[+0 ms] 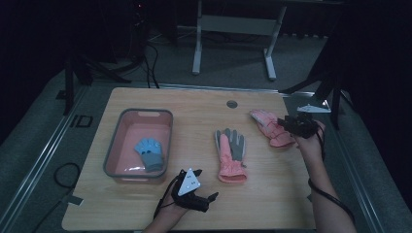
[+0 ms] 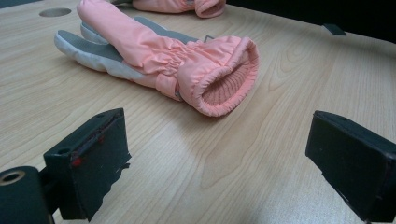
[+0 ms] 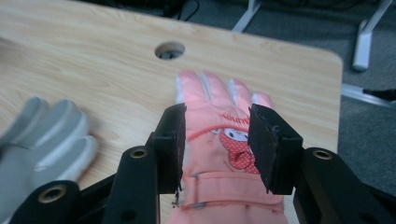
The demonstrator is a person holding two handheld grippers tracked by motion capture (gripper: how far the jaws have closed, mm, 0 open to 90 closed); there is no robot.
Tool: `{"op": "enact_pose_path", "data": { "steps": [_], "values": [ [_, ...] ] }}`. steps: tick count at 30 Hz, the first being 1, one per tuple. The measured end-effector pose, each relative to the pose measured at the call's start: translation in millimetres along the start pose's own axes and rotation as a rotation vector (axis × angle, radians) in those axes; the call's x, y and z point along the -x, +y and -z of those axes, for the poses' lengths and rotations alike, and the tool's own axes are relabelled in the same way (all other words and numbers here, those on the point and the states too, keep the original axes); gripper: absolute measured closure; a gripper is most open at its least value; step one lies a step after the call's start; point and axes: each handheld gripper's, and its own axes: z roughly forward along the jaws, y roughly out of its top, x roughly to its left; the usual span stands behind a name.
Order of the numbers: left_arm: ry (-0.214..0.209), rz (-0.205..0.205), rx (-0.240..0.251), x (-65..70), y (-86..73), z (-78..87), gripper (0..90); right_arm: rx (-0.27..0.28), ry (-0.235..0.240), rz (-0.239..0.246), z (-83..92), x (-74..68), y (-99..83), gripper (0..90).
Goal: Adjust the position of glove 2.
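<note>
A pink glove with a cartoon figure (image 1: pixel 265 124) (image 3: pixel 215 93) lies flat at the table's right, fingers pointing away from me. My right gripper (image 1: pixel 285 124) (image 3: pixel 217 116) hovers over its cuff end, jaws apart on either side of the glove's back, and the pads do not press on it. A second pink glove with a grey palm (image 1: pixel 231 155) (image 2: pixel 154 51) lies in the middle, its cuff toward the person. My left gripper (image 1: pixel 210 199) (image 2: pixel 219 140) rests low near the front edge, open and empty, and looks at that cuff's opening.
A pink basket with a grey rim (image 1: pixel 111 150) stands at the left and holds a blue and grey glove (image 1: pixel 149 151). A round cable hole (image 1: pixel 231 104) sits near the far edge. The table's right edge is close beside the right hand.
</note>
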Motion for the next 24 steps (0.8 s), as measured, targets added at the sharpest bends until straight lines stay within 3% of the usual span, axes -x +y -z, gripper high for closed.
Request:
{"op": "enact_pose_path", "data": {
  "steps": [5,9,14,20,21,22,24],
  "values": [
    [0.001,0.005,-0.003,0.7,-0.4,-0.6,6.1,-0.092,-0.014,0.033,-26.5,13.2,-6.2,56.1],
    [0.001,0.009,-0.002,1.5,-0.6,0.0,6.1,-0.115,0.017,0.006,-39.1,21.4,-7.9,53.6],
    [0.002,0.019,0.0,0.8,-0.7,0.2,6.1,-0.195,0.037,-0.046,-65.8,35.7,-21.4,50.5],
    [0.004,0.017,-0.003,0.5,-0.6,-0.2,6.1,-0.216,0.05,-0.047,-72.5,31.6,-26.4,66.0],
    [0.003,0.015,-0.001,0.7,-0.6,-0.2,6.1,-0.218,0.062,-0.06,-72.8,31.6,-26.5,76.3],
    [0.003,0.014,-0.003,0.7,-0.6,-0.2,6.1,-0.214,0.052,-0.032,-73.3,26.9,-26.7,83.6],
    [0.002,0.012,-0.003,1.0,-0.6,-0.1,6.1,-0.219,0.029,-0.043,-72.9,22.5,-26.7,88.2]
  ]
}}
